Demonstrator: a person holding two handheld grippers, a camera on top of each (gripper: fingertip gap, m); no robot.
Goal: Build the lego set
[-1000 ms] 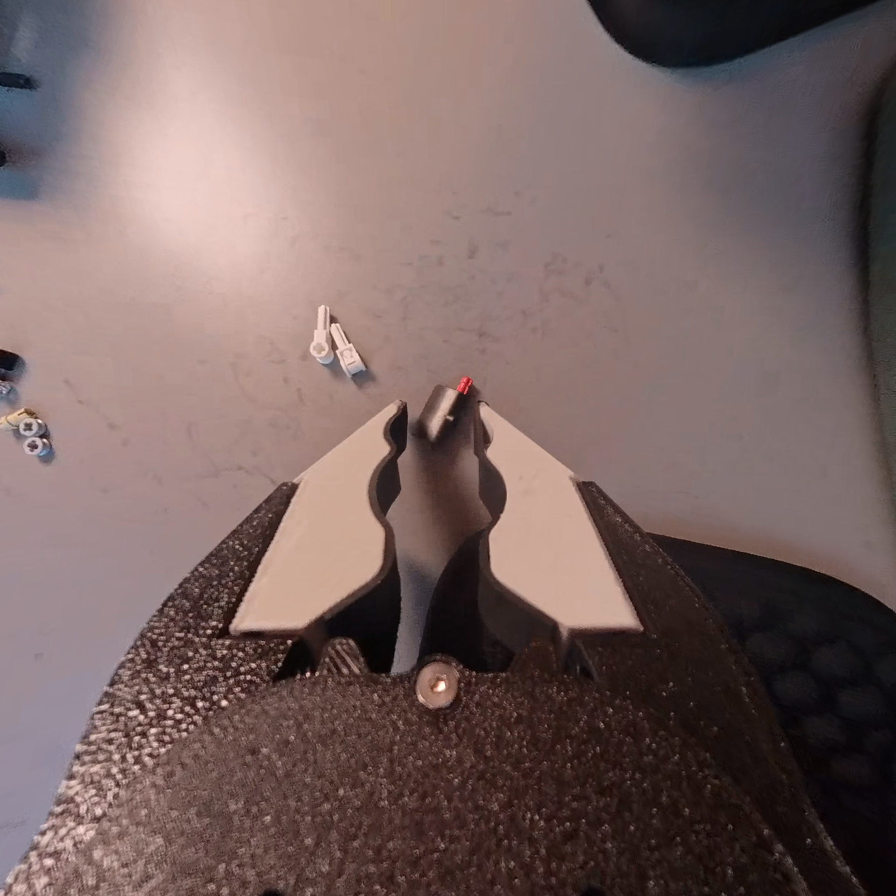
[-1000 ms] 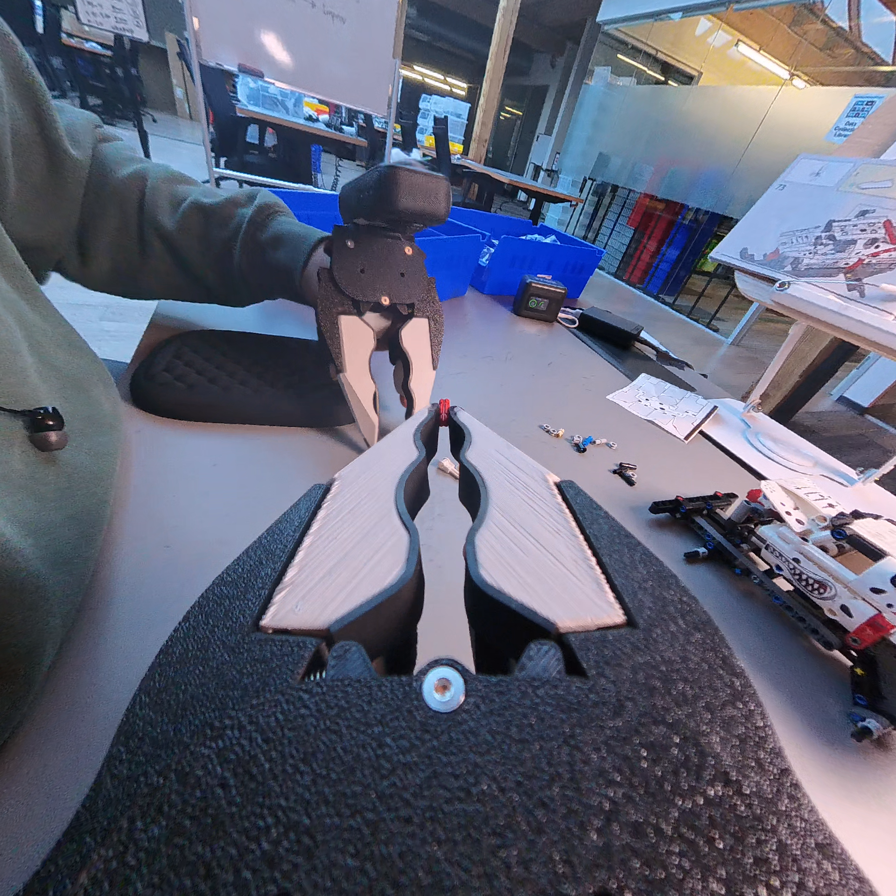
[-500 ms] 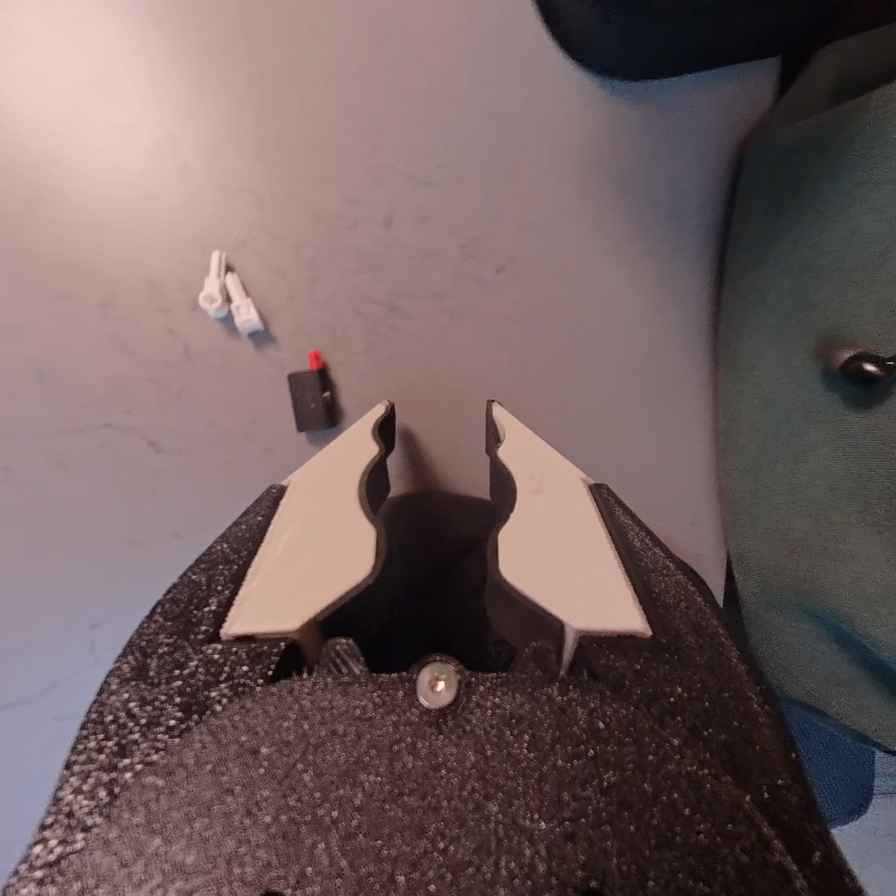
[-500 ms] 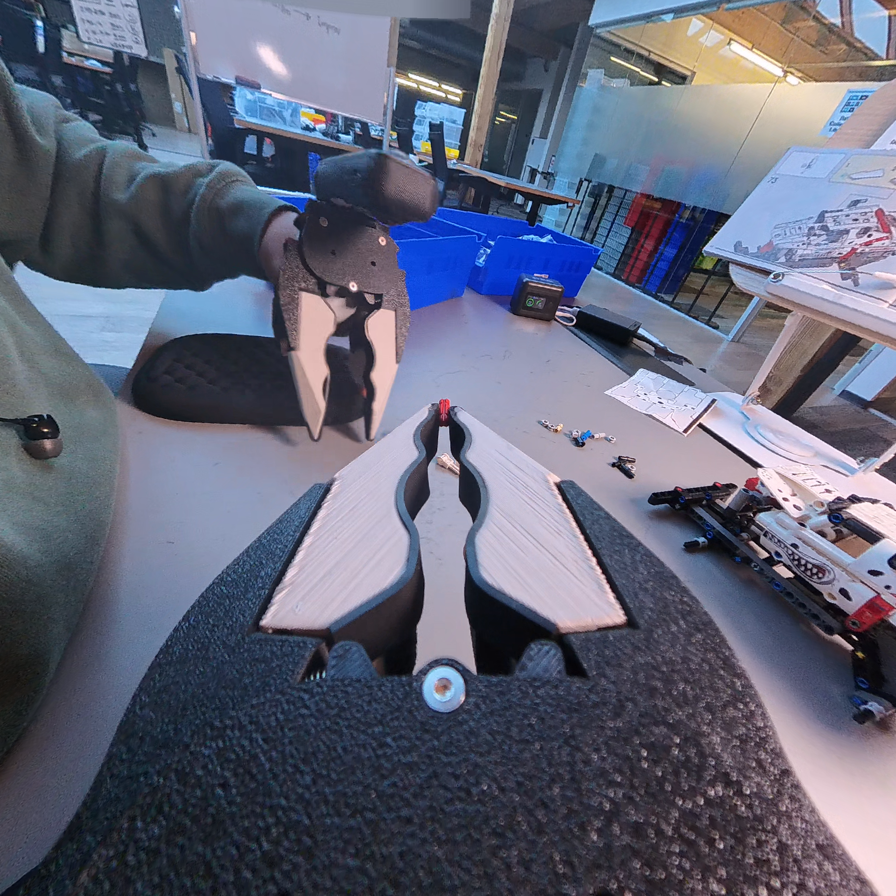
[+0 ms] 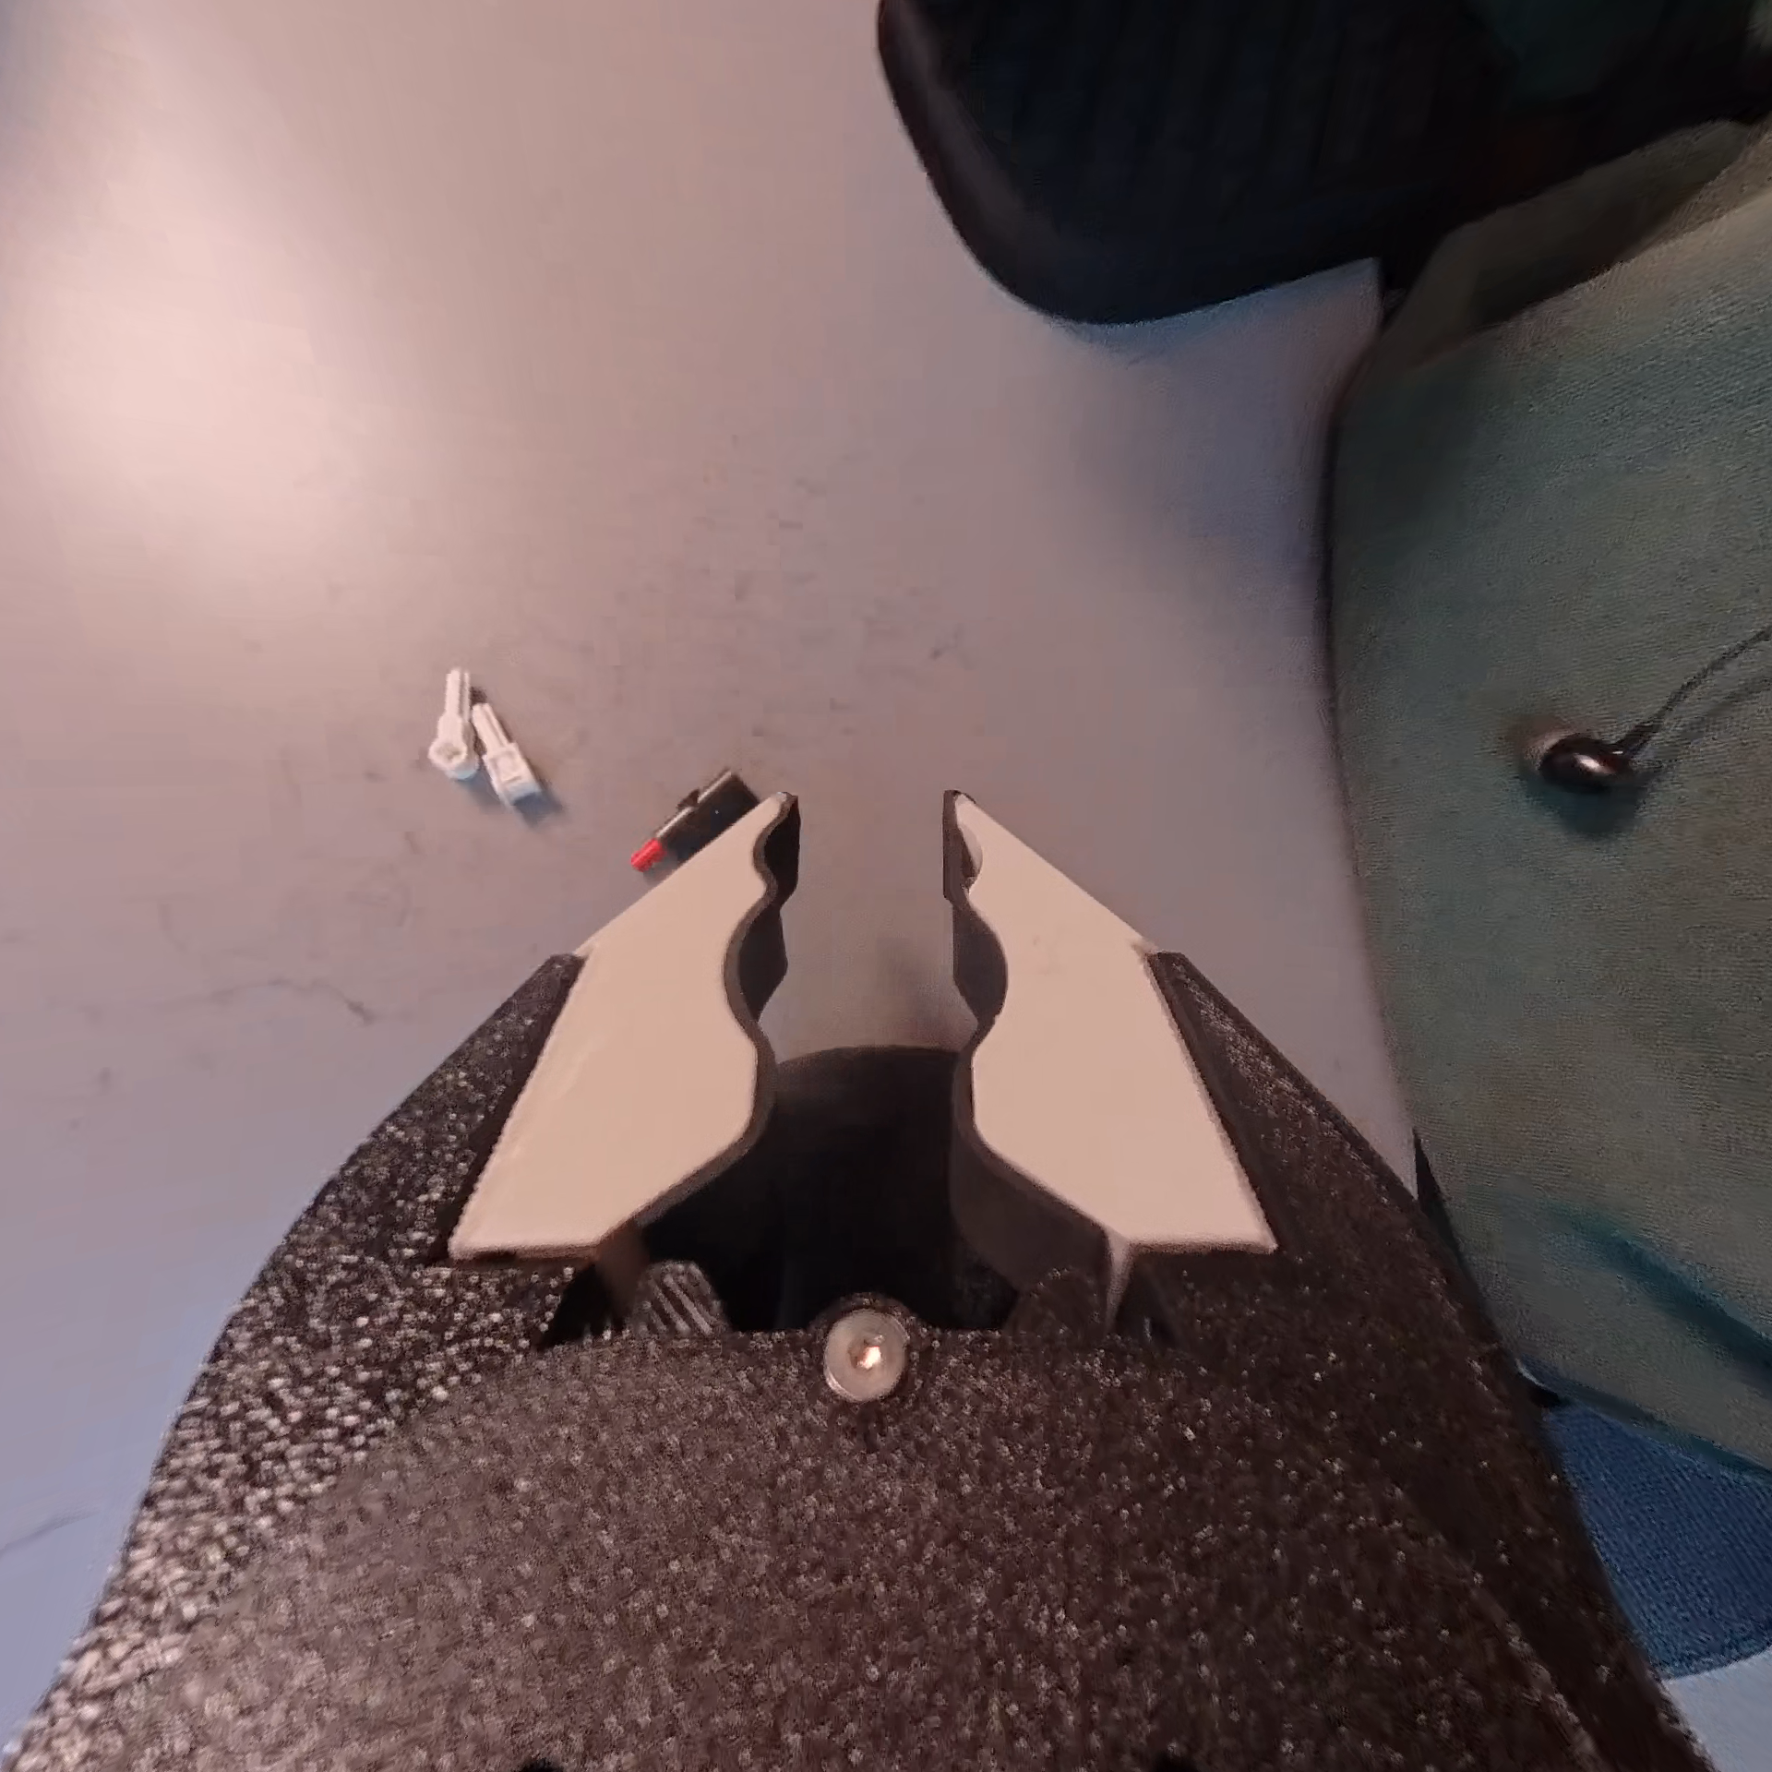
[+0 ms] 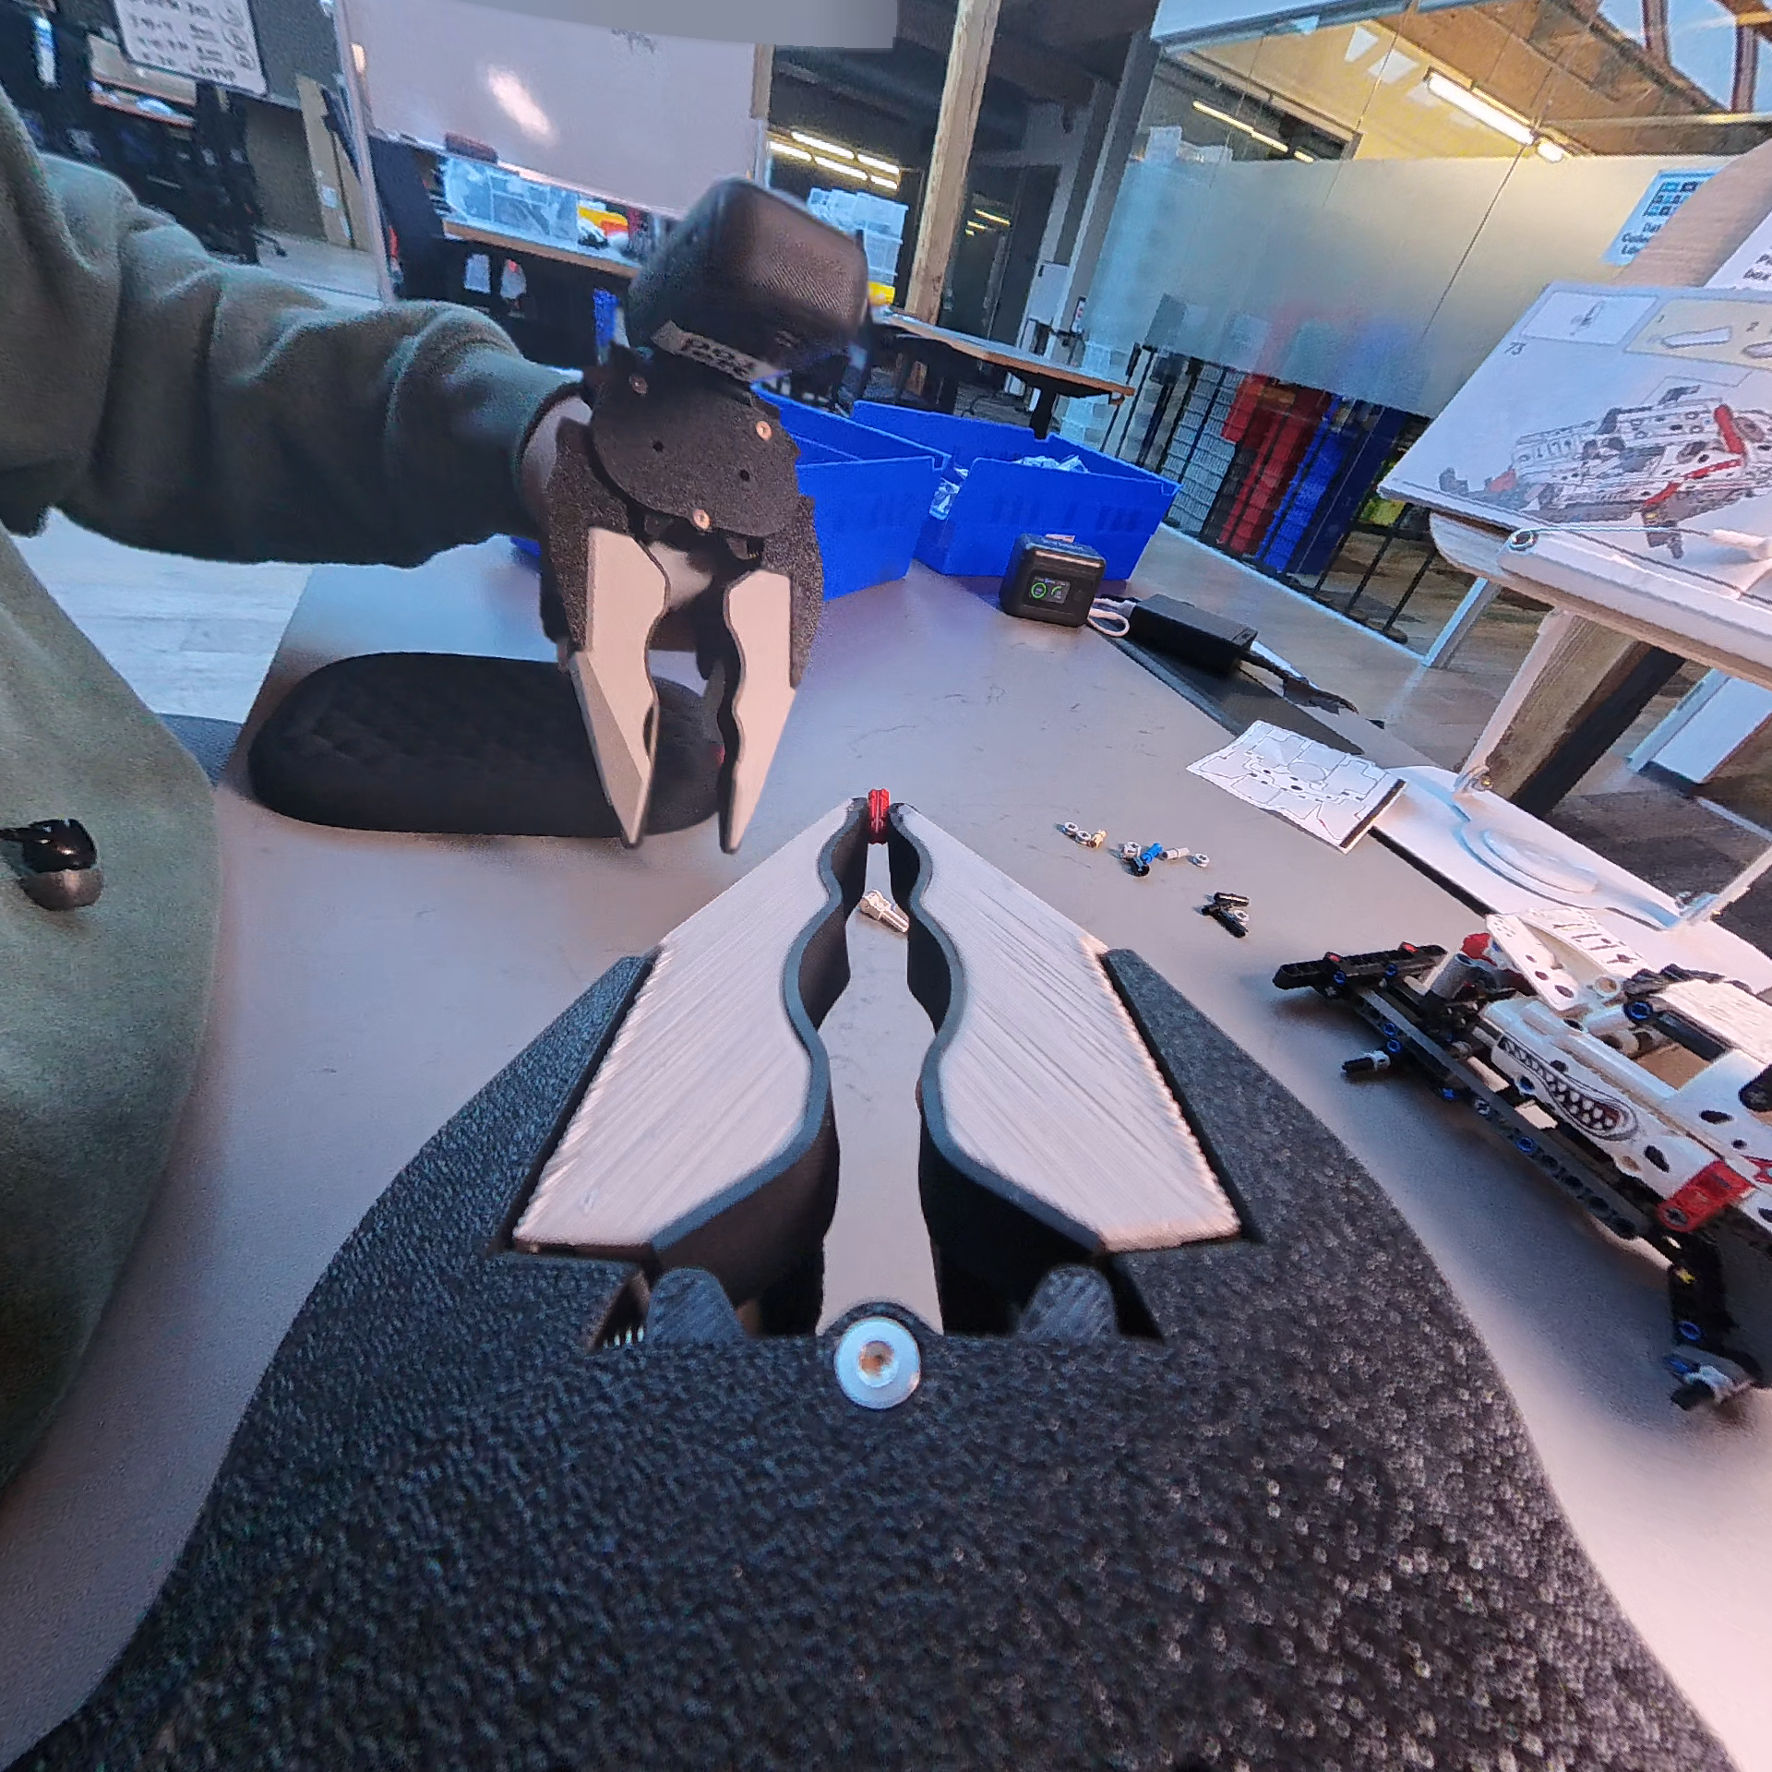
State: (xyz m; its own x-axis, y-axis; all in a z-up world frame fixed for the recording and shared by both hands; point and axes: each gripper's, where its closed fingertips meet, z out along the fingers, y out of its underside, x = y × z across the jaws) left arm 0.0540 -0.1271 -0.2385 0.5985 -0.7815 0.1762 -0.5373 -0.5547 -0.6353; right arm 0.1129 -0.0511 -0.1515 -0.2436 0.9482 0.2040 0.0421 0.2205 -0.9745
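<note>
My left gripper (image 5: 868, 804) is open and empty, above the grey table. A small black piece with a red pin (image 5: 692, 823) lies on the table just left of its left fingertip, partly hidden by it. Two white pins (image 5: 482, 740) lie farther left. My right gripper (image 6: 877, 813) is shut on a small red piece (image 6: 877, 805) at its tips. In the right wrist view the left gripper (image 6: 681, 842) hangs tips-down just beyond and left of them. The partly built white and black model (image 6: 1573, 1074) lies at the right.
A black padded rest (image 6: 422, 738) lies behind the left gripper. Loose small parts (image 6: 1136, 851) and a black pin (image 6: 1227, 911) lie mid-table. A sticker sheet (image 6: 1285, 781), an instruction booklet on a stand (image 6: 1611, 451) and blue bins (image 6: 1045, 499) stand farther off. A person's green sleeve (image 6: 240, 422) is at the left.
My left gripper opened and let go of the black piece with the red pin, which now lies on the table. It then shifted away from the piece. The right gripper has not moved.
</note>
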